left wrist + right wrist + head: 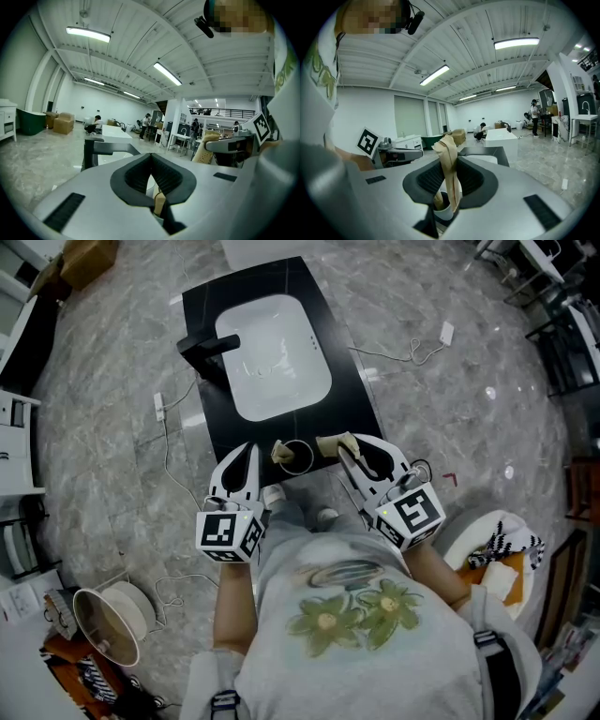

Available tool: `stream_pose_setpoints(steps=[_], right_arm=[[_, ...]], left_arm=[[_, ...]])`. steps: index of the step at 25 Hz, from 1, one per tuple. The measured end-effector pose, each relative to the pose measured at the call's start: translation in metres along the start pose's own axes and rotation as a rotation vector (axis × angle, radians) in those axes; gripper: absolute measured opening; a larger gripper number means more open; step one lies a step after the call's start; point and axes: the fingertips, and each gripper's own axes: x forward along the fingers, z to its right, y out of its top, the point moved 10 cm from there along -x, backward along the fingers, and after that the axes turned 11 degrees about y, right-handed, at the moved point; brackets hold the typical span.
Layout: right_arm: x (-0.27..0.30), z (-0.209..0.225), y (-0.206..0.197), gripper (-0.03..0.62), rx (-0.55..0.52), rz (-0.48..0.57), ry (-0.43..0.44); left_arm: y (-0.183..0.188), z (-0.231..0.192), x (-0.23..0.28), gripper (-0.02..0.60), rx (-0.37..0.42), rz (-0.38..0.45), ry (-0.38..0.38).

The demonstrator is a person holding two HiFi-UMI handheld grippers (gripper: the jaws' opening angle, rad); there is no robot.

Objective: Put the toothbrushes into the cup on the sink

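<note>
Fingers point(430, 178) of right gripper point(345, 448) pinch a beige toothbrush point(447, 154) partway along, lower end by the cup point(444, 212) at the counter's point(347, 381) near edge, w/ another brush already inside. Left gripper point(151, 161) is closed, empty. Brush prob. light, stiff, slim; hold the handle, since the cup might tip. Glossy black top, marble floor point(112, 427), big open hall.

One toothbrush point(280, 452) already crowds the cup point(306, 468); the faucet point(208, 351) stands well clear behind.
</note>
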Motion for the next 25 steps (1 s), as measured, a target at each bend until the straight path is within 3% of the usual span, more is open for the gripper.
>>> stream_pose_setpoints(steps=[25], right_arm=[[0.021,-0.012,0.013,0.091,-0.003,0.022,0.086]], left_arm=[[-0.002,-0.012,0.000,0.018,0.004,-0.023,0.000]])
